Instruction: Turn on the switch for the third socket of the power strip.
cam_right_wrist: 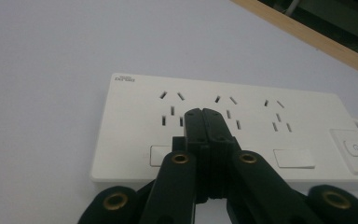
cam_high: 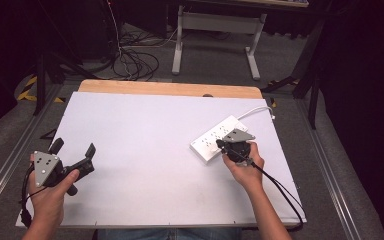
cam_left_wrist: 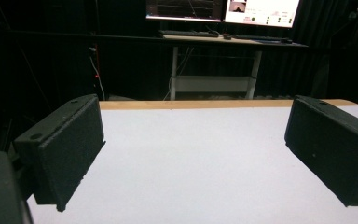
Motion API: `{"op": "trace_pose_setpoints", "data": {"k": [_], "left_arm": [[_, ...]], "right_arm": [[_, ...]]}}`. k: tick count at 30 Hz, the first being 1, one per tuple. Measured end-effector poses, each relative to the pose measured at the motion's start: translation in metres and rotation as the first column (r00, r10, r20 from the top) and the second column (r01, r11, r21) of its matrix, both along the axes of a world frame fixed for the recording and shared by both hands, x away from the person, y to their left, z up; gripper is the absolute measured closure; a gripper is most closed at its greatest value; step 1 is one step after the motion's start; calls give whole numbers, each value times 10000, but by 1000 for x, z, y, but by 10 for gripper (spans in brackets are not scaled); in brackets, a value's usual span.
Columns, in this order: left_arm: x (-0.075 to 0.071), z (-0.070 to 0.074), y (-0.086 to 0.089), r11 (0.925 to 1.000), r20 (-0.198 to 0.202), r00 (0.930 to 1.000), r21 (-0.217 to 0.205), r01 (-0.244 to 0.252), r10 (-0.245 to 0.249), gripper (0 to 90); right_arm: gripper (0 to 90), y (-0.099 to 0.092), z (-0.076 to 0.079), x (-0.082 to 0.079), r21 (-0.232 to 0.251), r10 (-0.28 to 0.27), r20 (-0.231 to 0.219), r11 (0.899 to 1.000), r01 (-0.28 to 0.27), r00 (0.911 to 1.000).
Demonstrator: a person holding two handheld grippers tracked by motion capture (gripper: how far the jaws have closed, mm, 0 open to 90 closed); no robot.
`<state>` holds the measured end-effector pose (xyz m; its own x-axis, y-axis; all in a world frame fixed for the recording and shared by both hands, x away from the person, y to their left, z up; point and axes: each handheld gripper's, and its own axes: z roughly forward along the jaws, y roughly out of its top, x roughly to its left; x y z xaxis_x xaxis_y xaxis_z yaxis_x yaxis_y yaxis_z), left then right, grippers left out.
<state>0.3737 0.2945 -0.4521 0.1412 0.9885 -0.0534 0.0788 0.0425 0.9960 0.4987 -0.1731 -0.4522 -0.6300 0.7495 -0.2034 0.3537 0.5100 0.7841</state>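
While the left gripper idles wide open near left, the right gripper hovers clenched empty over the white power strip lying flat at right, which looks rigid, light, smooth plastic, best pinched across its long edges.

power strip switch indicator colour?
Red, a small mark on the white power strip's switch; clearest in the right gripper view.

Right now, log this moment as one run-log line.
left gripper: open, above bare table | right gripper: shut, empty, tips over power strip | strip: near right edge
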Motion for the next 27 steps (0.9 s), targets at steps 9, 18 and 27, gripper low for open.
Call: {"op": "trace_pose_setpoints", "data": {"k": [9,18,27], "left_arm": [[0,0,0,10000,-17,10000,-26,-6,6,49],[0,0,0,10000,-34,10000,-9,7,-7,49],[0,0,0,10000,-38,10000,-9,15,-15,50]], "right_arm": [[900,3,-3,2,-124,-12,-47,9999,12,10000],[900,3,-3,2,-114,-21,-30,9999,21,10000],[900,4,-5,2,-196,10,-40,9998,-11,10000]]}}
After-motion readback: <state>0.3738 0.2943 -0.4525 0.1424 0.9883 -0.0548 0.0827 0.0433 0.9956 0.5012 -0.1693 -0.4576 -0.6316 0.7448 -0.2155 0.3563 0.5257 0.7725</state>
